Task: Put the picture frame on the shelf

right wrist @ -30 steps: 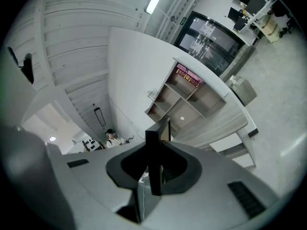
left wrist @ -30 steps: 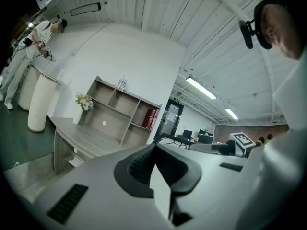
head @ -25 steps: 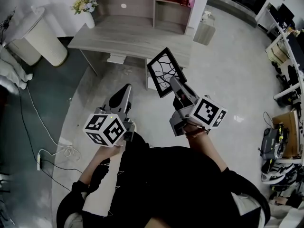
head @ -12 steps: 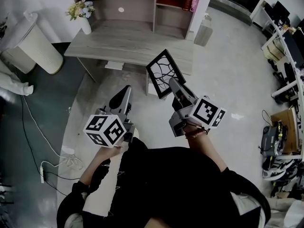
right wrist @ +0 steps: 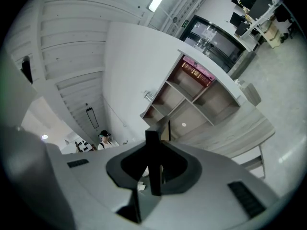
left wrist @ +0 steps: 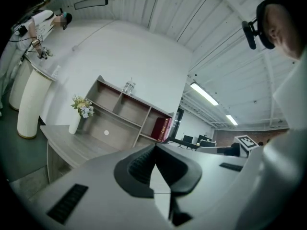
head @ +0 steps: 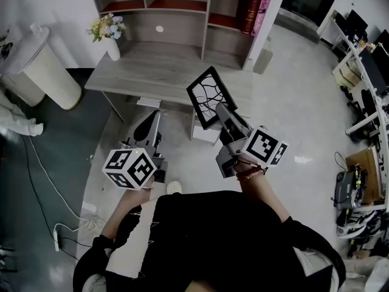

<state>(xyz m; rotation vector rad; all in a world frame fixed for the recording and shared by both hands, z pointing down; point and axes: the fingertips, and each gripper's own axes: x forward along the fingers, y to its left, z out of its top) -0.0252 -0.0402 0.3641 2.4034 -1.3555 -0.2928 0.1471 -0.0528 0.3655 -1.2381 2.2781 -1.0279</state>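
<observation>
The right gripper (head: 220,109) holds a black picture frame (head: 211,96) with a white picture of black wavy lines in it. Its two fingers (right wrist: 127,166) pinch the frame's bottom edge. In the right gripper view, the frame (right wrist: 152,162) shows as a thin dark strip, seen from its side, squeezed right in the middle of the fingers. Most of the frame sticks out past the fingertips, and it is tipped to one side. In the head view it hangs in the air over the front of the grey wooden desk (head: 152,72), not touching it.

The brown and grey wooden shelf (head: 182,8) stands at the back of the desk, well apart from the frame. Red and pink books (head: 254,10) stand in the shelf's right part. A white vase of flowers (head: 109,34) sits on the desk's left end.

The left gripper (head: 154,117) is beside the right one. Its fingers (left wrist: 139,164) are pressed together at the tips with nothing between them.
</observation>
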